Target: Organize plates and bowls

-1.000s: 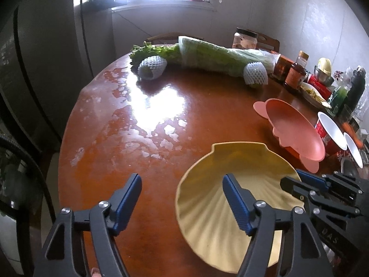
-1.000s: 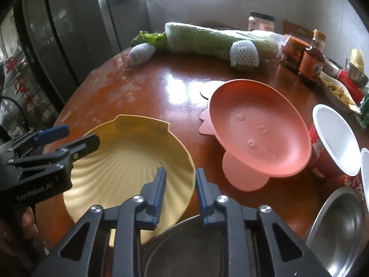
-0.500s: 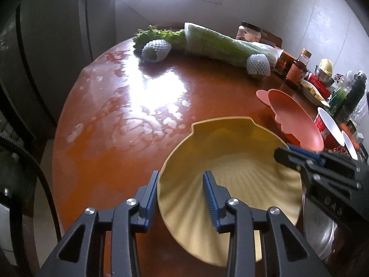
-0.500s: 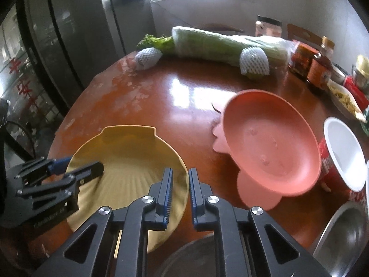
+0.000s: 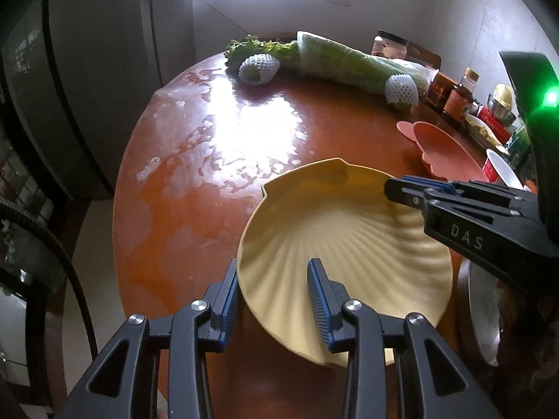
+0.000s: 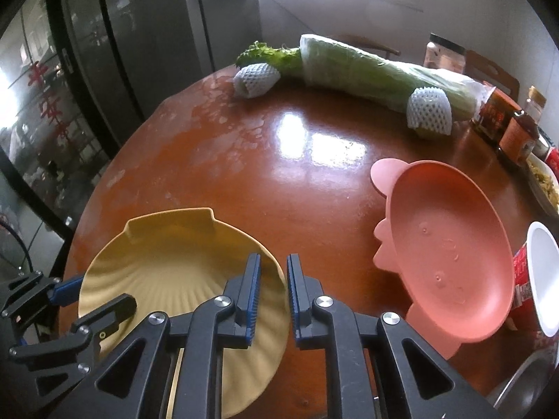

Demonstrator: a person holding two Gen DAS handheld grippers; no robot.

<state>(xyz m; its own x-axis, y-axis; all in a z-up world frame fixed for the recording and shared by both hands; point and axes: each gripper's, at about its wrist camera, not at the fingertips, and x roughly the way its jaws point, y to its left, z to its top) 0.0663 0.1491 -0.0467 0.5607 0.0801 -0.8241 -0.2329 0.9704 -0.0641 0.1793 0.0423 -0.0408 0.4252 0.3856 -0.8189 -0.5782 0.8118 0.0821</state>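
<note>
Yellow shell-shaped plate [image 5: 346, 241] lies near the close edge of the round tabletop [image 5: 216, 160], tilted, with its near rim raised off the wood; its squared hinge tab points away from me toward the window, and the ribs fan from that tab back toward my grippers, so its long axis runs roughly front to back; nothing lies in it. My left gripper [image 5: 272, 300] has its jaws clamped on the plate's near-left rim, one blue pad outside and one on the ribbed inner face. My right gripper [image 6: 273, 293] has its jaws closed on the plate's right rim; in the right wrist view the rim passes between the two pads, and in the left wrist view its fingertips sit at the plate's far right edge.

Pink plate [image 6: 450, 255] with rounded ears sits to the right of the yellow one, apart from it, tilted and empty; its long axis runs away from me. A white-lined cup [image 6: 543, 276] stands just beside the pink plate at the right edge; I can see nothing in it. A metal bowl [image 5: 478, 314] shows part of its rim under the yellow plate's right side; contents cannot be told. At the far side lie a wrapped cabbage [image 6: 377, 70], two foam nets [image 6: 256, 80] and several jars [image 6: 517, 136].
</note>
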